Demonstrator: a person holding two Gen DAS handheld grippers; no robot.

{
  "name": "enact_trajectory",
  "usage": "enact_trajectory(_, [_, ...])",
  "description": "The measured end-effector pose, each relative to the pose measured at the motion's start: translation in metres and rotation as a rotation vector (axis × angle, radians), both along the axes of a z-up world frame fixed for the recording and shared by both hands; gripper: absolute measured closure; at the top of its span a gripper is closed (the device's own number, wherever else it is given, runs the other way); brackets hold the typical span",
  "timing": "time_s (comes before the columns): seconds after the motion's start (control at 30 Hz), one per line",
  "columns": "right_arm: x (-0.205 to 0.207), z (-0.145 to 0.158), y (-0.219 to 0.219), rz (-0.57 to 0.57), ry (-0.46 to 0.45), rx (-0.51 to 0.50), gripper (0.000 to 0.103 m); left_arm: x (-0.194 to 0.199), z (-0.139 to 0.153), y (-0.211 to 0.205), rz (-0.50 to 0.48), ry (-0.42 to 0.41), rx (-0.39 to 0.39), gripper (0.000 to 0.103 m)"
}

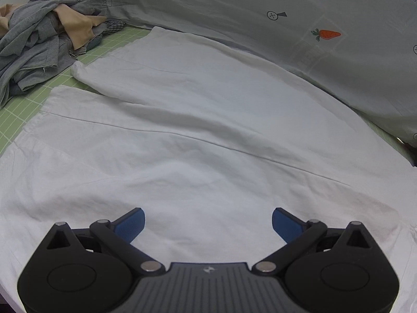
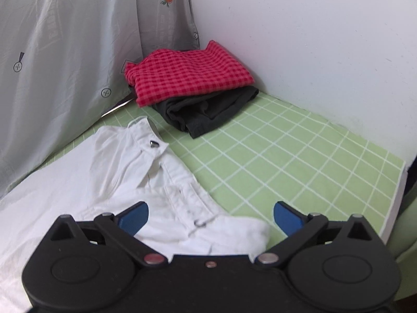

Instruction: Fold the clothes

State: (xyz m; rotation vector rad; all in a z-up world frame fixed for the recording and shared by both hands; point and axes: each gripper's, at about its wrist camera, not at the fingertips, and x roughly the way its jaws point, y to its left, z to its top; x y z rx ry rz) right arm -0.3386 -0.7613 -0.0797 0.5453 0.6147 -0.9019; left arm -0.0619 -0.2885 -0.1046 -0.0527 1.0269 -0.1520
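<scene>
Hovering over white trousers [image 1: 198, 135] spread flat on the green grid-patterned desk [image 2: 286, 156].
Left gripper [image 1: 208, 221] and right gripper [image 2: 211, 216]: jaws spread, gripping nothing. Right gripper sits above the waistband [image 2: 166, 167]; a folded red checked garment [image 2: 187, 74] lies beyond.

trousers [image 2: 86, 167]: white | mat [image 2: 286, 156]: green, white grid | folded shirt [image 2: 187, 75]: red check | curtain [image 1: 260, 13]: grey, carrot print
</scene>
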Motion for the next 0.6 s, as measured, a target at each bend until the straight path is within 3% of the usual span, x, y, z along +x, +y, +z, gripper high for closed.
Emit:
enact_trajectory(0.23, [-0.024, -0.026, 0.047, 0.045, 0.010, 0.111, 0.000, -0.041, 0.008, 0.025, -0.028, -0.016, -0.019, 0.001])
enact_trajectory(0.47, [-0.016, -0.048, 0.086, 0.152, 0.044, 0.196, 0.000, -0.080, 0.014, 0.052, -0.047, -0.028, -0.034, 0.002])
enact_trajectory(0.6, [-0.005, -0.056, 0.109, 0.172, 0.057, 0.208, 0.000, -0.082, 0.014, 0.080, -0.016, -0.019, -0.027, 0.002])
